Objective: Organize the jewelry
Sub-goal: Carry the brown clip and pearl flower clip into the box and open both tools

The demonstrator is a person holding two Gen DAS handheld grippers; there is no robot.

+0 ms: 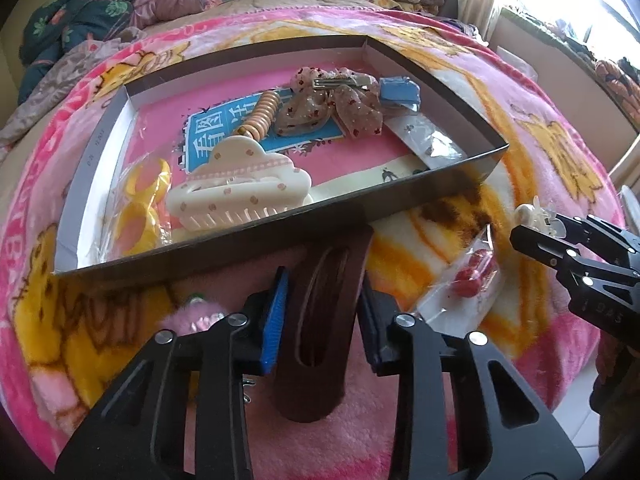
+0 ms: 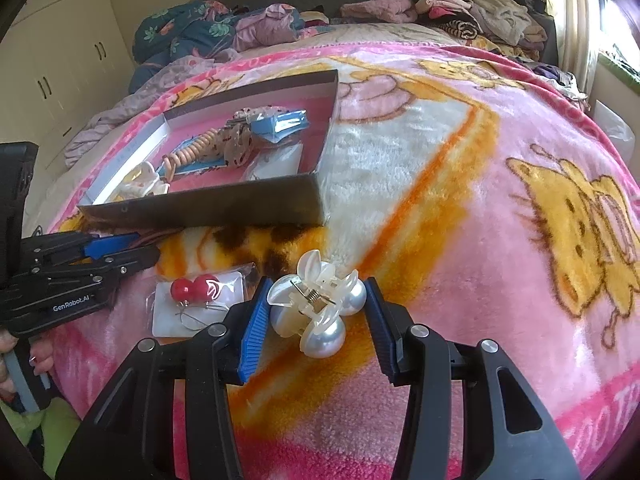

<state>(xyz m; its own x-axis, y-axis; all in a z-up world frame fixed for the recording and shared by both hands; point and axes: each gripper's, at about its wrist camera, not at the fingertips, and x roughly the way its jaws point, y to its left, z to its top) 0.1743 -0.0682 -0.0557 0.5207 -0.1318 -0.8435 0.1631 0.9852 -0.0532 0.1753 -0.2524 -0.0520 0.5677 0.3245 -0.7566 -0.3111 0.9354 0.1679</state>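
My left gripper [image 1: 322,312] is shut on a brown hair band [image 1: 320,320], just in front of the near wall of the cardboard box [image 1: 280,236]. The box holds a cream claw clip [image 1: 236,188], a beaded coil [image 1: 262,114], a dotted bow clip [image 1: 332,108], yellow pieces in plastic [image 1: 140,208] and blue packets [image 1: 400,92]. My right gripper [image 2: 316,316] is shut on a white pearl claw clip [image 2: 316,308], low over the blanket right of the box [image 2: 200,204]. A bag with red bead earrings [image 2: 196,292] lies between the grippers; it also shows in the left wrist view [image 1: 472,272].
A pink cartoon blanket [image 2: 460,200] covers the bed. Piled clothes [image 2: 460,4] lie along the far side. A pink fluffy item [image 1: 192,316] lies under my left gripper. Cupboards [image 2: 60,60] stand at far left, a window [image 1: 580,0] at right.
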